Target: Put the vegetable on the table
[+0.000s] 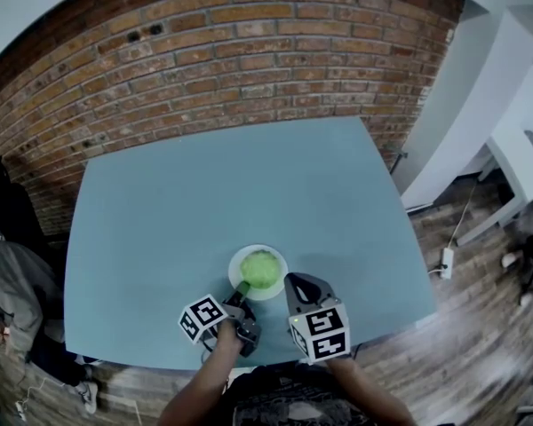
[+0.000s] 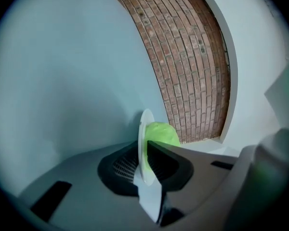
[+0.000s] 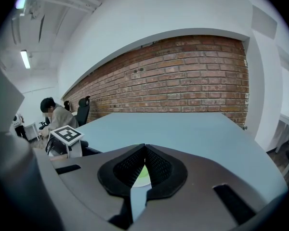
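Fingers (image 2: 173,160) of the left gripper (image 2: 147,150) clamp the plate (image 2: 143,129) rim, with the vegetable (image 2: 161,134) on the plate. The right gripper (image 3: 144,150), clenched and empty, hangs beside the plate. Tipping the plate from so thin an edge hold could roll the vegetable off the table (image 1: 204,193).

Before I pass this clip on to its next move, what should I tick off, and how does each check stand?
1. Grip: the left gripper is shut on the rim of the white plate: ok.
2. Load: the green vegetable lies on the white plate: ok.
3. Free tool: the right gripper is ready to take the green vegetable: not ok, its jaws are together and empty.
4. Landing spot: there is bare table beyond the white plate: ok.
5. Support: whether the white plate rests on the table or is lifted: cannot tell.
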Demonstrator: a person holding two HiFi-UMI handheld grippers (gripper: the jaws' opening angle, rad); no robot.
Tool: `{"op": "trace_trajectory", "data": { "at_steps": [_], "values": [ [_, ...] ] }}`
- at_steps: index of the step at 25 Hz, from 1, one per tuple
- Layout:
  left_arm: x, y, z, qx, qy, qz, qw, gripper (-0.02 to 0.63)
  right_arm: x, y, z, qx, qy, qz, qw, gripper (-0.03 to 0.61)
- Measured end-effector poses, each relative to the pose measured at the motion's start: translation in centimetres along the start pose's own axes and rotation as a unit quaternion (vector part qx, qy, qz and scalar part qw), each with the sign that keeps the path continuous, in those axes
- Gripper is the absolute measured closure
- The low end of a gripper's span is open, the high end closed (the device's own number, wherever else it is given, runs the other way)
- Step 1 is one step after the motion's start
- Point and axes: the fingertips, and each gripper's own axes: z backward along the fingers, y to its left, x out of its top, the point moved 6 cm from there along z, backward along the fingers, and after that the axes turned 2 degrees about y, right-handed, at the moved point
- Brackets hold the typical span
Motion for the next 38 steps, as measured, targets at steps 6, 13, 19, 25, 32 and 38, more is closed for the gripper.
{"op": "trace_trajectory", "data": {
  "at_steps": [6,13,19,25,32,38],
  "values": [
    [0.1,-0.2,0.0,0.017,0.002,-0.024,0.9996,0.58,0.0,0.1,0.1,0.001,0.0,0.001,1.0,0.571],
    [0.1,-0.4,-0.2,0.063,0.003,-0.066,0.9958,0.58,-0.4,-0.1,0.4,0.005,0.001,0.002,1.0,0.571],
    [0.4,-1.0,-0.1,0.114,0.0,-0.14,0.9835,0.573,-0.4,0.2,0.4,0.009,0.002,0.003,1.0,0.571],
    [0.6,-1.2,-0.1,0.144,0.005,-0.185,0.972,0.555,-0.6,0.3,0.4,0.013,0.003,0.003,1.0,0.571],
    [0.8,-1.1,-0.1,0.177,0.015,-0.208,0.962,0.537,-0.5,0.3,0.3,0.017,0.004,0.003,1.0,0.571],
    [0.9,-1.3,-0.1,0.194,0.024,-0.238,0.9515,0.528,-0.7,0.7,0.2,0.021,0.006,0.007,1.0,0.571]
  ]
}}
